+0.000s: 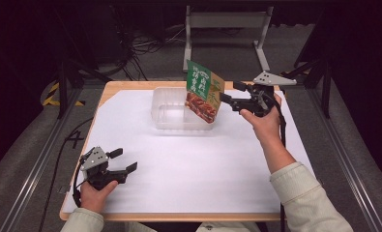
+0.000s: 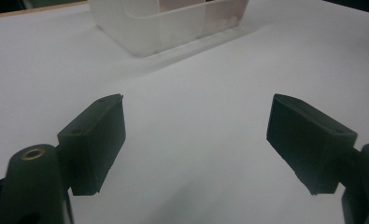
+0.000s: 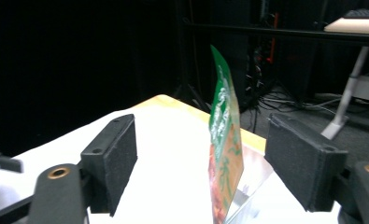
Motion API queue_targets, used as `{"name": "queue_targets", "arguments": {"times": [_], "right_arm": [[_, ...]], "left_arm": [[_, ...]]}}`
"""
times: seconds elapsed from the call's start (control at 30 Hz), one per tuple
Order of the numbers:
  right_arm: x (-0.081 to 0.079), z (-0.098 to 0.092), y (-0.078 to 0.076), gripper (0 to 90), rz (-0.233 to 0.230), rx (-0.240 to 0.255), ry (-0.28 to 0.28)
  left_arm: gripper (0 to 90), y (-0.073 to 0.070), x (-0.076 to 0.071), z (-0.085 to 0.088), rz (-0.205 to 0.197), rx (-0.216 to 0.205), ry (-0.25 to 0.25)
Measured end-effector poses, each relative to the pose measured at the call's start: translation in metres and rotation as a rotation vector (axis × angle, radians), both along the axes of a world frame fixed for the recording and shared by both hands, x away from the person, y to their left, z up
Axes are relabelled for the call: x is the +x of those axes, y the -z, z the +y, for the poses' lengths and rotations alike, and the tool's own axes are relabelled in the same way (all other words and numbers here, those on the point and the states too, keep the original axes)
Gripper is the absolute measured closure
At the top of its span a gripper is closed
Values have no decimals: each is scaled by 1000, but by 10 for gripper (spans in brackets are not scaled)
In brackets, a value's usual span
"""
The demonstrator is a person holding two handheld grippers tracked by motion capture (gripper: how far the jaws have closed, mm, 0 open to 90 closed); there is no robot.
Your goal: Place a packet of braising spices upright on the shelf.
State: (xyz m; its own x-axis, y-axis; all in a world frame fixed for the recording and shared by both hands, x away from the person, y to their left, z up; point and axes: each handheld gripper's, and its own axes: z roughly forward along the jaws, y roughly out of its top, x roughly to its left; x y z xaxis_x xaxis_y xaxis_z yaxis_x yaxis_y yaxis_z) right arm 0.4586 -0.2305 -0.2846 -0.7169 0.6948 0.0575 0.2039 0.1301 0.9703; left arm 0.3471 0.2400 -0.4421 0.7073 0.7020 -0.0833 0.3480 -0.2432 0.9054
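From the high view I see the green and orange printed food pouch [image 1: 204, 92] tilted over the clear plastic tub [image 1: 171, 115] on the white-covered worktop [image 1: 193, 164], my right tool [image 1: 230, 94] just beside it; contact is hard to judge. My left tool [image 1: 123, 160] rests agape, holding nothing. In the left gripper view the tub [image 2: 163, 23] is cut off at the top. In the right gripper view the pouch [image 3: 225, 140] stands edge-on between wide jaws, neither pad pressing it, its bottom cut off.

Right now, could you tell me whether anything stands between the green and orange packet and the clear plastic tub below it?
Nothing visible does. The packet stands tilted at the tub's right end, its lower edge already at the opening. The right gripper is open, its pads clear of the packet on both sides, and the left gripper rests far off.
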Motion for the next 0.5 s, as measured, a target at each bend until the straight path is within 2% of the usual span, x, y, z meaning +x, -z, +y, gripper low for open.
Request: {"name": "queue_targets", "arguments": {"times": [0.2,0.3,0.5], "right_arm": [[-21,-17,-2,225,-4,3,-66],[-31,-23,-1,225,-18,-30,-68],[-48,-36,0,210,-29,-39,-98]], "left_arm": [[195,-3,3,3,-7,-21,-12],[195,-3,4,3,-9,-20,-14],[195,-3,3,1,-8,-7,-13]]}}
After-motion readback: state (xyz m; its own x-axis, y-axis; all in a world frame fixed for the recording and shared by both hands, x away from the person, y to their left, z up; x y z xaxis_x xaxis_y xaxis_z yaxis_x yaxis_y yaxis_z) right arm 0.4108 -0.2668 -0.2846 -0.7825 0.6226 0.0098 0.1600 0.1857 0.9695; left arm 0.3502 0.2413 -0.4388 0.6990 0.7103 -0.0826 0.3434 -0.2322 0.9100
